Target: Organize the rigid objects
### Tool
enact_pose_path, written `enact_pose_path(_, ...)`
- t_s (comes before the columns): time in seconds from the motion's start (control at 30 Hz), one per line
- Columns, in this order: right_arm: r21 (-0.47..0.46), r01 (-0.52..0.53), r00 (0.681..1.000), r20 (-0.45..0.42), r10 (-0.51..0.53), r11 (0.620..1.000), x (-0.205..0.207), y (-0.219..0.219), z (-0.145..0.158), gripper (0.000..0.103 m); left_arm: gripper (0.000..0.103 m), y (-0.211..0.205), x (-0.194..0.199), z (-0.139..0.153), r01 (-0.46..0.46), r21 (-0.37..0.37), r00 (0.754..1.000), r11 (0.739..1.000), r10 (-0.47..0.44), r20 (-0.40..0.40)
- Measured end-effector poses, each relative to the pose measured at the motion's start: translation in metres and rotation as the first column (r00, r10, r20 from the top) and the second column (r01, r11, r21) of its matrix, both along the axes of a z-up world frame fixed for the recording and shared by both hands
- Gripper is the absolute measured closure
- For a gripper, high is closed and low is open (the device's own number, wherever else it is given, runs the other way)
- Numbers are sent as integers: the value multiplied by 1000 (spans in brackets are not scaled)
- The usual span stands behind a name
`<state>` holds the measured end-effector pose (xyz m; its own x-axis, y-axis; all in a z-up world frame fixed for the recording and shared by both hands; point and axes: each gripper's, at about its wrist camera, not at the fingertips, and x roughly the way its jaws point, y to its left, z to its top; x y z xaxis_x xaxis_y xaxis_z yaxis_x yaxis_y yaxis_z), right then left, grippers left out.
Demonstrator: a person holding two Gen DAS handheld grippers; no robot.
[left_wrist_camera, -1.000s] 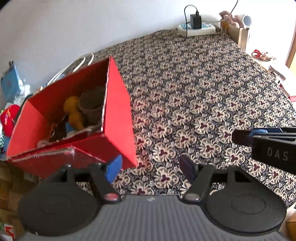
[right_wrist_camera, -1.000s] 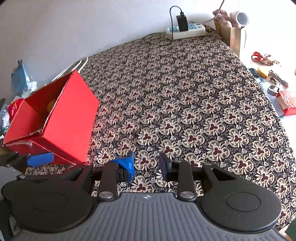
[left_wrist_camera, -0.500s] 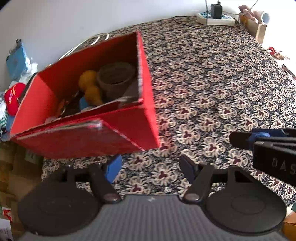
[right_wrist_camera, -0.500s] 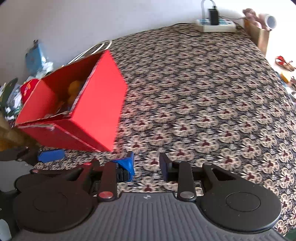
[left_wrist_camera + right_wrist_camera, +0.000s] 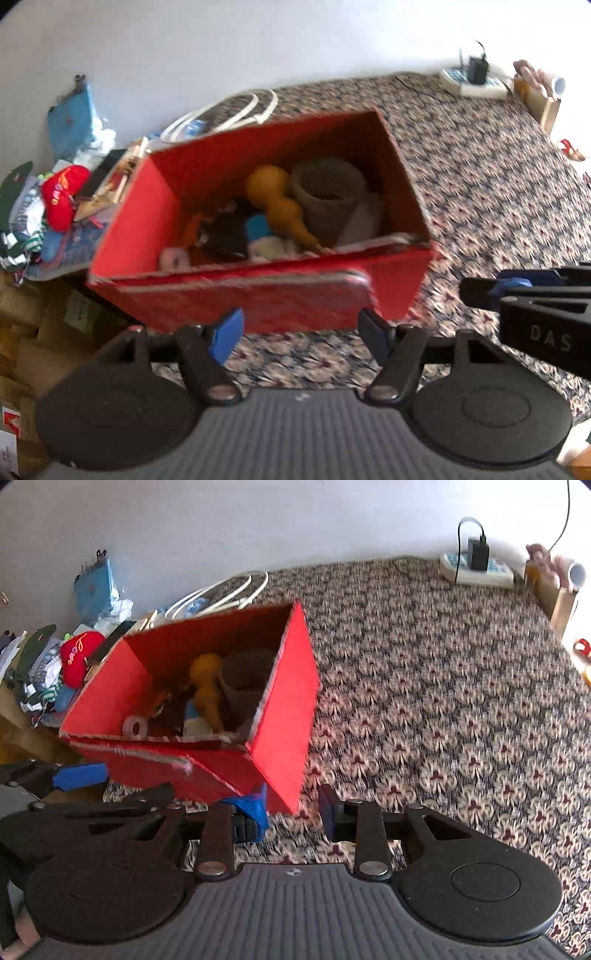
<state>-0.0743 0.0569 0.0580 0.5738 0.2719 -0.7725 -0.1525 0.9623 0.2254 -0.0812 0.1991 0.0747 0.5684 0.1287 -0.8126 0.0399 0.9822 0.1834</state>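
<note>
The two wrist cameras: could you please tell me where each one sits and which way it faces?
Left wrist: on the left gripper, facing the red box straight ahead; the right gripper pokes in at right.
Right wrist: on the right gripper, facing the patterned cloth, box left; left gripper's blue pad at far left.
Shared: box, yellow gourd, power strip.
</note>
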Motion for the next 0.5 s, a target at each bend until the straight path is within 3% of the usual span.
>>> enact_pose_path(0.5,-108,126,987,112,-114,986,27,43,24,89,33,66,39,23,15,-21,996,1000,-14,83)
